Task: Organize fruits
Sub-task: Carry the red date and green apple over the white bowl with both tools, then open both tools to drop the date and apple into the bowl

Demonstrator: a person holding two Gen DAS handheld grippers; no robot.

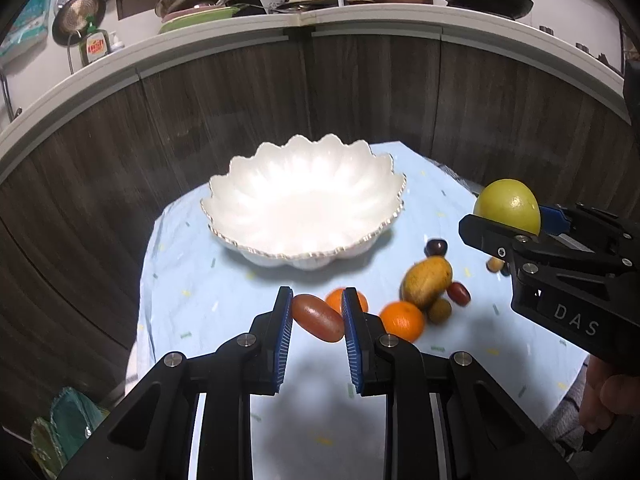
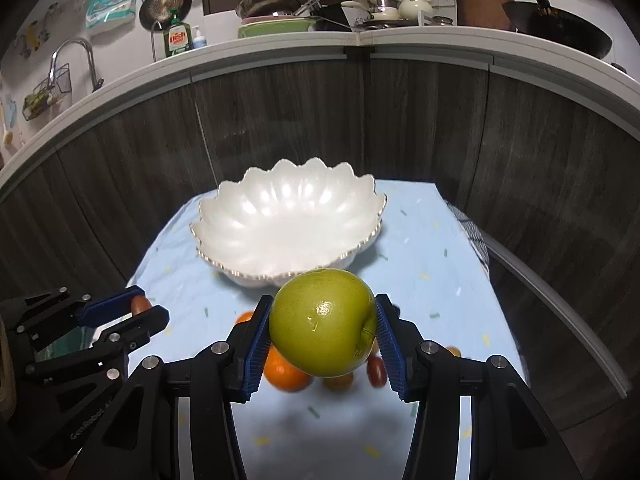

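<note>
My left gripper (image 1: 316,314) is shut on an oblong red fruit (image 1: 318,318), lifted above the light blue cloth. Ahead sits a white scalloped bowl (image 1: 304,208) with nothing in it. My right gripper (image 2: 322,320) is shut on a green apple (image 2: 322,322), held just in front of the bowl (image 2: 288,224). From the left wrist view the apple (image 1: 507,206) and right gripper (image 1: 510,222) hang at the right. On the cloth lie two oranges (image 1: 402,320), a mango (image 1: 426,282), and small dark and red fruits (image 1: 459,293). The left gripper (image 2: 146,304) shows at lower left.
The small table's blue cloth (image 1: 192,280) ends close behind the bowl, before dark wooden cabinet doors (image 1: 240,112). A white counter (image 2: 400,40) above carries pans, dishes and a wok. A hand (image 1: 604,396) grips the right tool.
</note>
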